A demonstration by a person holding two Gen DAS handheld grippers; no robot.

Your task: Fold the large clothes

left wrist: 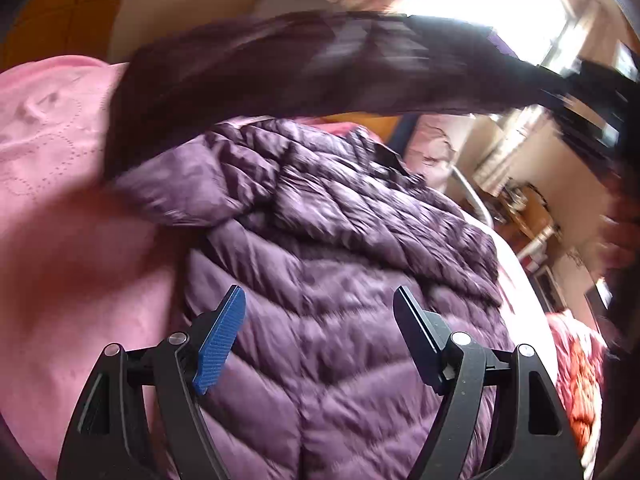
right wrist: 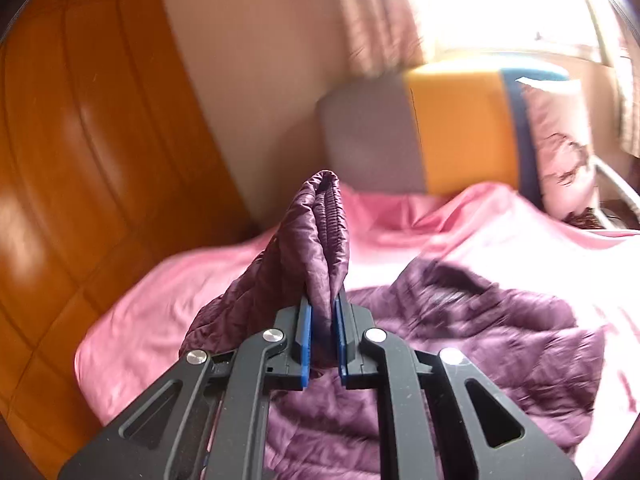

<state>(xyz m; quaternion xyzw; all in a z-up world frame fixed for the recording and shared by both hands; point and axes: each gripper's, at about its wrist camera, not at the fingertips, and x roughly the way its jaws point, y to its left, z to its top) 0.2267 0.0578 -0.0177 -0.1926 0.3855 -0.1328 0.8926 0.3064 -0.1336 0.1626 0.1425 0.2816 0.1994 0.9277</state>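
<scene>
pink bedspread (left wrist: pixel 52 184) fills the left of the scene, and a purple quilted jacket (left wrist: pixel 320 280) lies spread across it. left gripper (left wrist: pixel 320 324) hangs just above the jacket's back with its jaws wide apart and nothing between them. further right, one sleeve (left wrist: pixel 320 60) is lifted in a blurred arc over the body of the jacket. right gripper (right wrist: pixel 322 328) is clenched on that sleeve, the cuff (right wrist: pixel 324 216) standing up past its blue pads (right wrist: pixel 306 332). beyond, a wooden wardrobe (right wrist: pixel 80 160) stands by the wall and a grey and orange cushion (right wrist: pixel 420 132) sits at the head of the bed under a bright window. to fold well, the sleeve would best be carried straight across and laid flat on the back, with the free gripper pressing the shoulder seam so the padded fabric does not slide or bunch. letting go too high could leave the sleeve twisted.
</scene>
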